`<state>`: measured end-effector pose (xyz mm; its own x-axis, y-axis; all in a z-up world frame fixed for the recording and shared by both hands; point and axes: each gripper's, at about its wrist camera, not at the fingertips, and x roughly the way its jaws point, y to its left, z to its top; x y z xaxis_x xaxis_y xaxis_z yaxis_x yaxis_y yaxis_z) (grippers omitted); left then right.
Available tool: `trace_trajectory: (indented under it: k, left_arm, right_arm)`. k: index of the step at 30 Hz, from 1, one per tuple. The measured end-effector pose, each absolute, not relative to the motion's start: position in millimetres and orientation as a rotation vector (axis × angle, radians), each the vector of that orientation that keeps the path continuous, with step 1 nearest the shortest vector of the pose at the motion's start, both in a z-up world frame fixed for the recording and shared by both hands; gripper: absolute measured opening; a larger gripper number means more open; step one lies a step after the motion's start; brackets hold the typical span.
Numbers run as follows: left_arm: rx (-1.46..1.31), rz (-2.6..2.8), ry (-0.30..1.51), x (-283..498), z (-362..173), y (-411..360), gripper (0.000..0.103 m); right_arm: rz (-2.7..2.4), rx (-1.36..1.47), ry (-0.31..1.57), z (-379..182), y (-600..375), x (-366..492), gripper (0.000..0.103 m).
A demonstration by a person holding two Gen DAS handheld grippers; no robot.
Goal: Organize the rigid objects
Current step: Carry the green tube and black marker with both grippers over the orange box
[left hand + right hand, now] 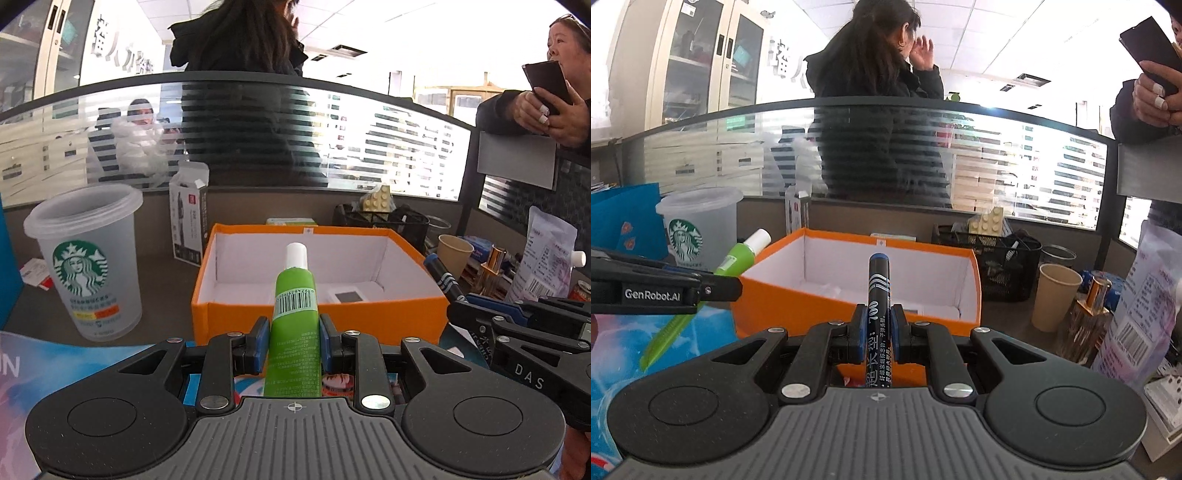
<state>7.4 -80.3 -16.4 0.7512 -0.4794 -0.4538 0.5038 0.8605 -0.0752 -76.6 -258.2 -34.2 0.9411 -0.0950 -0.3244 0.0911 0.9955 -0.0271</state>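
- Risk: the green tube (294,317) is soft-walled and pinched low on its body; it may pivot or slip out short of the orange box (258,314), probably its destination.
- Risk: the two grippers sit close together at the box's near wall; a crossing path could knock the black marker (878,314) loose.
- Left gripper (294,338): jaws narrowed onto the tube, white cap pointing forward over the box.
- Right gripper (878,325): jaws nearly closed on the marker, tip projecting toward the box interior above the desk (162,273).
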Motion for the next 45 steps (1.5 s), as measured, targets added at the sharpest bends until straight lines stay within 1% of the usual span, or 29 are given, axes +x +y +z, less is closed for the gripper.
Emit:
trace_trajectory:
  k: [20,45]
  left_arm:
    - [0.043,-0.52,0.484,48,-6,-96,0.025]
    - [0.042,-0.508,0.465,79,8,-106,0.025]
  right_arm:
    - [-0.1,-0.017,0.292,-16,-274,-38,0.012]
    - [-0.092,-0.018,0.265,-2,-279,-6,0.012]
